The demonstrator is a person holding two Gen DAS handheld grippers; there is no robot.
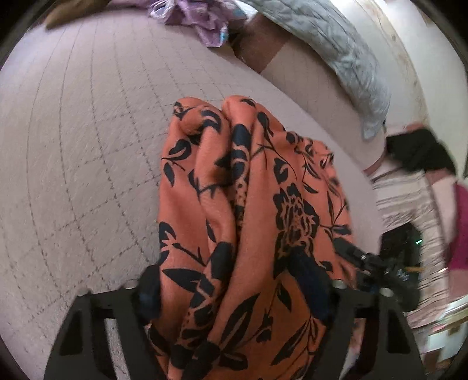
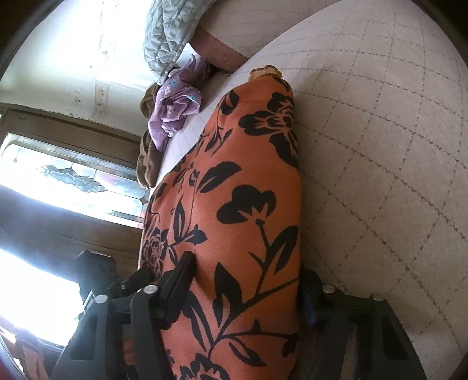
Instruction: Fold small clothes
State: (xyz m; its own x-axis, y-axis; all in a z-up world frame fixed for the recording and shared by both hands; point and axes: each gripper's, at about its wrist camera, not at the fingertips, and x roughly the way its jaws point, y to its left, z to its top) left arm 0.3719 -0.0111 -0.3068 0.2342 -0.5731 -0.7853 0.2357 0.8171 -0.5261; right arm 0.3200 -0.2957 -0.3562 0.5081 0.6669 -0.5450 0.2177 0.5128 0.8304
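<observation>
Both the left gripper [image 1: 234, 292] and right gripper [image 2: 242, 295] grasp the orange floral garment [image 1: 251, 222]; only the right wrist view shows a window [image 2: 73, 181].

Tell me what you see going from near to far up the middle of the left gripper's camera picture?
Orange cloth with black flowers bunched between the left gripper's fingers → pale quilted bedcover → crumpled purple flowered cloth at the far edge.

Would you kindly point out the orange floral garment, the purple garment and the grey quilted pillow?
orange floral garment [image 1: 251, 222]: left wrist view, on its bunched middle folds.
purple garment [image 2: 172, 108]: right wrist view, on its crumpled centre.
grey quilted pillow [image 1: 336, 49]: left wrist view, on its stitched top face.
</observation>
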